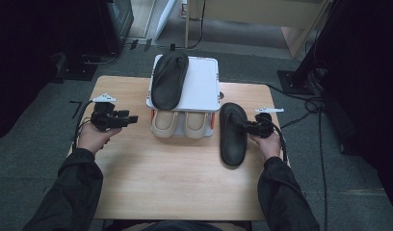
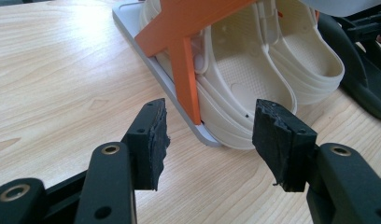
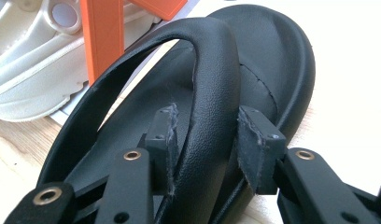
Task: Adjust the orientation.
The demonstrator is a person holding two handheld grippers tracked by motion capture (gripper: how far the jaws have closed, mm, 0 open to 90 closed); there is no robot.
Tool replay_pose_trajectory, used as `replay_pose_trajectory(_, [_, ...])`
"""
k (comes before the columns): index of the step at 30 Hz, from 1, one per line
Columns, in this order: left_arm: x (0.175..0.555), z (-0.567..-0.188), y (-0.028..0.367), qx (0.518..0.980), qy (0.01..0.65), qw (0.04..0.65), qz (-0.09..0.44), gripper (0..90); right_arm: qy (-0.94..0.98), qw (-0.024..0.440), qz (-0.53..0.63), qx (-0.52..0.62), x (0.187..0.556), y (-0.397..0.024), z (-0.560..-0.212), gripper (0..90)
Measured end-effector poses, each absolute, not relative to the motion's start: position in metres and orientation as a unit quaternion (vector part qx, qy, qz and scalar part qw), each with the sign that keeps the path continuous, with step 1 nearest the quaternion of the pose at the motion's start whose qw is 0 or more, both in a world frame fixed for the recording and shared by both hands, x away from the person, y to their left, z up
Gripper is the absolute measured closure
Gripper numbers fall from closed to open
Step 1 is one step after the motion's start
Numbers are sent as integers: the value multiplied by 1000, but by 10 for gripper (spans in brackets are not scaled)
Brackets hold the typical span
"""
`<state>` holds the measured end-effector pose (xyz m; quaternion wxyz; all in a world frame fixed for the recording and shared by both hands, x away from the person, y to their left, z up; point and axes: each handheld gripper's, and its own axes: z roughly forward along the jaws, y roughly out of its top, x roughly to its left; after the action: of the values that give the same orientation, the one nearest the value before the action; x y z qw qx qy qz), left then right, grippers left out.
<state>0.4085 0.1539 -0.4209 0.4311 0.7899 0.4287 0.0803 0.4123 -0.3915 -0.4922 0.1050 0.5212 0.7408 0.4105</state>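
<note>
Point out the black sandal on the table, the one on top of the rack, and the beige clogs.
Black sandal on the table (image 1: 231,137), high view, on its footbed.
Black sandal on the rack (image 1: 168,82), high view, on its sole.
Beige clogs (image 1: 181,123), high view, on the left clog's toe.

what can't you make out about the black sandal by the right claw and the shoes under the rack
- Right claw straddles the black sandal's strap; right gripper view: left pad touches, right pad's contact unclear, so grip uncertain.
- Black sandal: high view, the claw and hand cover its right edge.
- Beige clogs: high view, white shelf hides their heels.
</note>
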Motion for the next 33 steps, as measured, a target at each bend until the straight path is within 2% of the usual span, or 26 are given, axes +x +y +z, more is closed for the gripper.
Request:
replay_pose_trajectory(5, [409, -420, 154, 791, 427, 431, 82, 453, 732, 94, 410, 536, 414, -391, -490, 653])
replay_pose_trajectory(9, [409, -420, 155, 790, 427, 432, 84, 453, 739, 104, 401, 531, 413, -385, -488, 696])
replay_pose_trajectory(19, [409, -420, 154, 791, 425, 432, 84, 453, 739, 121, 391, 536, 410, -385, -481, 699])
replay_pose_trajectory(33, [409, -419, 153, 790, 424, 434, 87, 454, 713, 122, 395, 567, 405, -395, -466, 697])
